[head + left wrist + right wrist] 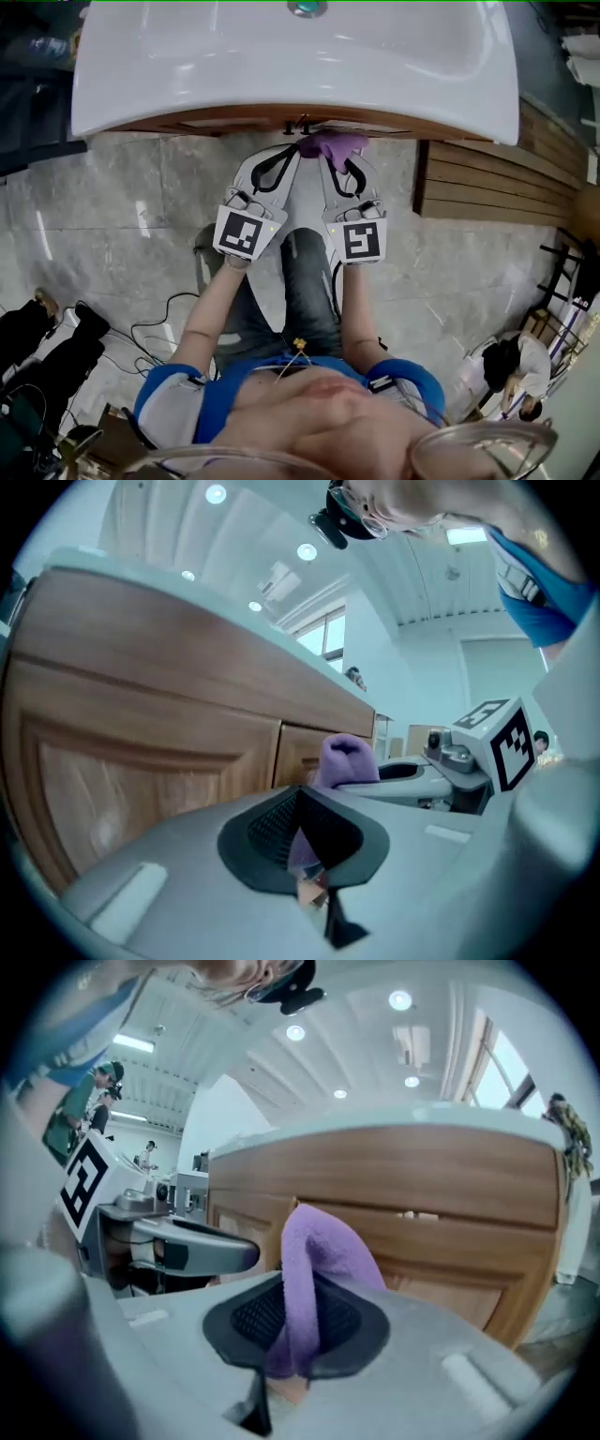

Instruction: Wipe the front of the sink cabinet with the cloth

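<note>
The purple cloth (336,143) is bunched against the wooden front of the sink cabinet (234,122), just under the white sink (281,75). My right gripper (330,155) is shut on it. In the right gripper view the cloth (314,1251) loops up out of the right gripper (295,1330), with the cabinet (450,1222) close behind. My left gripper (292,150) sits right beside it, its tip touching the cloth. In the left gripper view the left gripper (305,841) is shut with a sliver of purple pinched between its pads, next to the cloth (349,759) and the cabinet doors (141,752).
A slatted wooden panel (487,178) stands right of the cabinet. Cables (159,319) trail over the grey marble floor (112,216) at the left. Dark bags (42,347) lie at the far left and a black rack (562,300) at the far right.
</note>
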Motion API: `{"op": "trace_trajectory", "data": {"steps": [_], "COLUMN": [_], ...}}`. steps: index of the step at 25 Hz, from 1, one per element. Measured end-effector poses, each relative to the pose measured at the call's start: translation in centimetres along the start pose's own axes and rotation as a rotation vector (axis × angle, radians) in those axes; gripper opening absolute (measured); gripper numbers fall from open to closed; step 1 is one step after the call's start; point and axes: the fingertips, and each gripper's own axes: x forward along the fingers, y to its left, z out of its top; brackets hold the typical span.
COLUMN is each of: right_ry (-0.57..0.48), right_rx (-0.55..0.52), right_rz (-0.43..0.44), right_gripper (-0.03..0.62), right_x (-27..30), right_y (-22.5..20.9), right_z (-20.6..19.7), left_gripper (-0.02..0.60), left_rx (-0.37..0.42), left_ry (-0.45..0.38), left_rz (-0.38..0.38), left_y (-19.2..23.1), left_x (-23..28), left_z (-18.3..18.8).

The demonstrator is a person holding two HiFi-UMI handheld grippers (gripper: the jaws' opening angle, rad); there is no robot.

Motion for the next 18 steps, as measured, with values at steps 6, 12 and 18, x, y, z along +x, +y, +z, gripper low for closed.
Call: {"op": "trace_trajectory", "data": {"steps": [6,12,18], "right_ry": [-0.05,-0.114,-0.178], "right_rx": [-0.011,-0.024,-0.069], "right_rz": [0.056,0.044,0.053], "right_gripper": [0.055,0.055,0.055], "right_x": [-6.5,-15.7,-25.6], "right_y": [0.4,-0.8,-0.2], "right_z": [14.9,28.6,37.9], "left_gripper": [0.0,0.0,0.0], "left_rx": [0.078,0.076,0.01], "left_ry": [0.015,-0.013,-0.069], "left_rz": [0.04,0.074,0.115], "left_y": [-4.1,-11.1,-18.8], "left_x": [-4.5,-9.1,-14.1], "left_z": [14.3,28.8,38.2]}}
